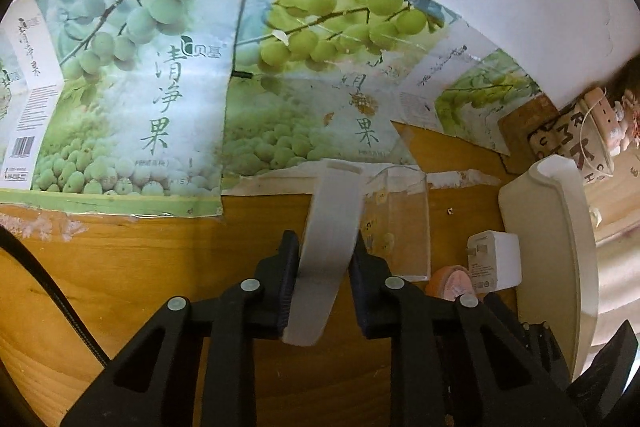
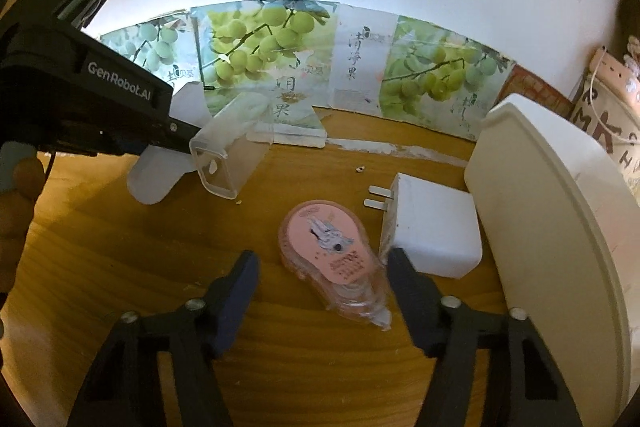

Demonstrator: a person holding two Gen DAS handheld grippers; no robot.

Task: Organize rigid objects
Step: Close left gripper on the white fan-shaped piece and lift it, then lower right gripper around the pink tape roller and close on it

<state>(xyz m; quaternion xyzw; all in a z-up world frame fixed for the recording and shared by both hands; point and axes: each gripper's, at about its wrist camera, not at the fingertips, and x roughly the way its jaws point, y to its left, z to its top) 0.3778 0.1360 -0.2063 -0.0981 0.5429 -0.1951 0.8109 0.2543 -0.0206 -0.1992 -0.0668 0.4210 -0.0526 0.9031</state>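
Left gripper (image 1: 324,259) is clamped tight on a grey curved strip (image 1: 328,227), next to the clear plastic box (image 2: 224,155) at the far left of the wooden table (image 2: 120,247). Right gripper (image 2: 320,275) has its jaws apart around the pink correction tape (image 2: 332,251), not pinching it. White charger (image 2: 428,227) sits just right, nearly touching the cream bin (image 2: 560,227). Plenty of bare wood near left.
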